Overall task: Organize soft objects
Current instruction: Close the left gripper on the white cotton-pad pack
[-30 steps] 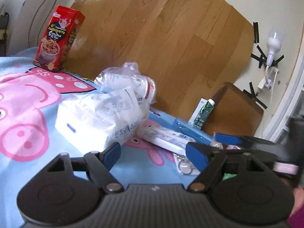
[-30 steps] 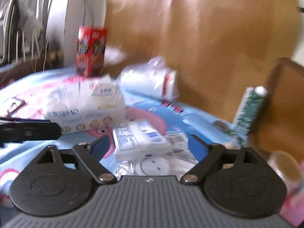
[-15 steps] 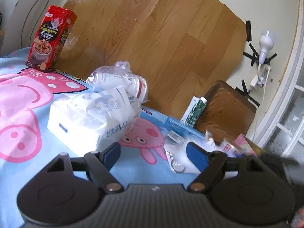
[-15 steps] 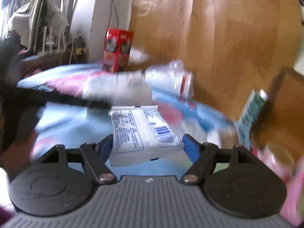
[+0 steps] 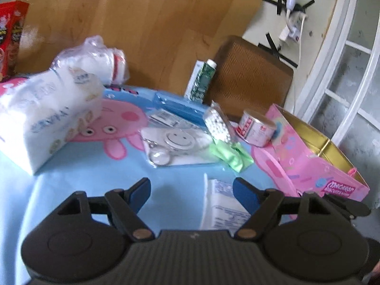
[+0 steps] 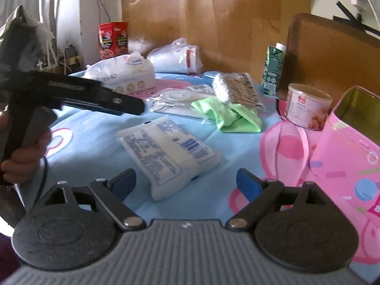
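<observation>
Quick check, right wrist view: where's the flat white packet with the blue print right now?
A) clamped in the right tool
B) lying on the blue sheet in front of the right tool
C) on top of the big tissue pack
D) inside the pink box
B: the white packet lies flat on the blue sheet, ahead of the right tool, whose jaws are opening and not touching it.

A smooth printed cloth [image 6: 90, 147] covers the table, crinkly glossy plastic wraps the white tissue pack [image 6: 166, 152] and the bigger tissue bag [image 5: 47, 114] — the round tin [image 6: 306, 111] looks metal, the pink box [image 5: 315, 159] glossy card lined gold inside.
</observation>
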Tool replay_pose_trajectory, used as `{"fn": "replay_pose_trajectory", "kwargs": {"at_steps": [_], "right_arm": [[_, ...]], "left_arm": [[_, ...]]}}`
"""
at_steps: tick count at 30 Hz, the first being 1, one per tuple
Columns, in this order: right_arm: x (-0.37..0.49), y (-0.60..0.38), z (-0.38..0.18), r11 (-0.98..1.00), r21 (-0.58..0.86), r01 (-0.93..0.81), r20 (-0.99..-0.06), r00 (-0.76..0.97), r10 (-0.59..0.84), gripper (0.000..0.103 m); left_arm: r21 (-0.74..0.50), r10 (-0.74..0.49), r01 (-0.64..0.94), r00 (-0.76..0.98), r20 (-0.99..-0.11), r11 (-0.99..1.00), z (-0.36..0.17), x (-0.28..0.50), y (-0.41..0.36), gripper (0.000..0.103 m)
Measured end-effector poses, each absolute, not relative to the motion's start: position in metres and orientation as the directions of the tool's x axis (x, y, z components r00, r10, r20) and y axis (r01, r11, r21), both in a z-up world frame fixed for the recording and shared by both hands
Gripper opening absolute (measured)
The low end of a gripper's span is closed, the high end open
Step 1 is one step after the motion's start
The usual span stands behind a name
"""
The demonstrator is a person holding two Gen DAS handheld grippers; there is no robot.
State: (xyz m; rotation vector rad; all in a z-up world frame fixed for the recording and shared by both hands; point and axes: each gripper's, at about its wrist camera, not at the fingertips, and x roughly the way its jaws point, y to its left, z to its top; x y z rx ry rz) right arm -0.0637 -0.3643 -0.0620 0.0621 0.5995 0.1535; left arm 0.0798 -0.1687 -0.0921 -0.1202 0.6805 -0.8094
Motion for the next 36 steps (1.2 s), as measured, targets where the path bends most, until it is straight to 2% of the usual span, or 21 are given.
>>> {"fn": "replay_pose_trajectory", "kwargs": {"at_steps": [2, 3, 4, 6, 7, 9, 15, 21, 23, 24, 27, 29, 36], "right_arm": [[-0.060, -0.362, -0.065, 0.985, 0.103, -0.136, -0.560, 0.811, 0.170, 0.089], [-0.055, -0.359, -0.067, 0.985, 0.103, -0.136, -0.568, 0.805, 0.171, 0.081], [-0.051, -0.358, -0.067, 0.986, 0.099, -0.132, -0.565, 0.808, 0.165, 0.080], [-0.047, -0.357, -0.067, 0.986, 0.102, -0.128, -0.558, 0.813, 0.164, 0.061], [-0.045, -0.357, -0.067, 0.987, 0.107, -0.122, -0.553, 0.817, 0.161, 0.058], [-0.045, -0.356, -0.068, 0.988, 0.108, -0.110, -0.546, 0.824, 0.152, 0.057], [-0.047, -0.357, -0.069, 0.989, 0.105, -0.105, -0.538, 0.830, 0.146, 0.057], [-0.046, -0.358, -0.069, 0.988, 0.110, -0.108, -0.538, 0.829, 0.150, 0.058], [-0.047, -0.357, -0.069, 0.988, 0.107, -0.108, -0.539, 0.829, 0.149, 0.058], [-0.047, -0.357, -0.069, 0.989, 0.104, -0.108, -0.540, 0.829, 0.147, 0.058], [-0.047, -0.356, -0.069, 0.988, 0.107, -0.108, -0.540, 0.828, 0.149, 0.058], [-0.047, -0.356, -0.069, 0.989, 0.106, -0.108, -0.541, 0.828, 0.148, 0.058], [-0.048, -0.354, -0.068, 0.991, 0.088, -0.103, -0.537, 0.833, 0.135, 0.058]], "left_arm": [[-0.367, -0.708, 0.630, 0.450, -0.545, 0.684, -0.098, 0.080, -0.177, 0.077], [-0.352, -0.704, 0.638, 0.457, -0.544, 0.685, -0.099, 0.077, -0.179, 0.076], [-0.322, -0.701, 0.658, 0.459, -0.546, 0.681, -0.099, 0.071, -0.184, 0.067], [-0.303, -0.715, 0.696, 0.428, -0.552, 0.651, -0.100, 0.062, -0.189, 0.060], [-0.291, -0.718, 0.710, 0.421, -0.554, 0.641, -0.101, 0.057, -0.191, 0.059], [-0.249, -0.701, 0.715, 0.448, -0.554, 0.653, -0.101, 0.050, -0.195, 0.058], [-0.276, -0.715, 0.712, 0.436, -0.547, 0.645, -0.101, 0.052, -0.192, 0.059], [-0.282, -0.726, 0.723, 0.421, -0.543, 0.631, -0.101, 0.054, -0.192, 0.068], [-0.297, -0.728, 0.713, 0.424, -0.538, 0.635, -0.100, 0.056, -0.190, 0.080], [-0.301, -0.725, 0.704, 0.435, -0.534, 0.643, -0.099, 0.057, -0.190, 0.080], [-0.323, -0.734, 0.699, 0.424, -0.530, 0.637, -0.099, 0.061, -0.189, 0.076], [-0.315, -0.730, 0.703, 0.418, -0.541, 0.637, -0.100, 0.061, -0.192, 0.064], [-0.291, -0.727, 0.717, 0.422, -0.542, 0.633, -0.101, 0.057, -0.194, 0.061]]}}
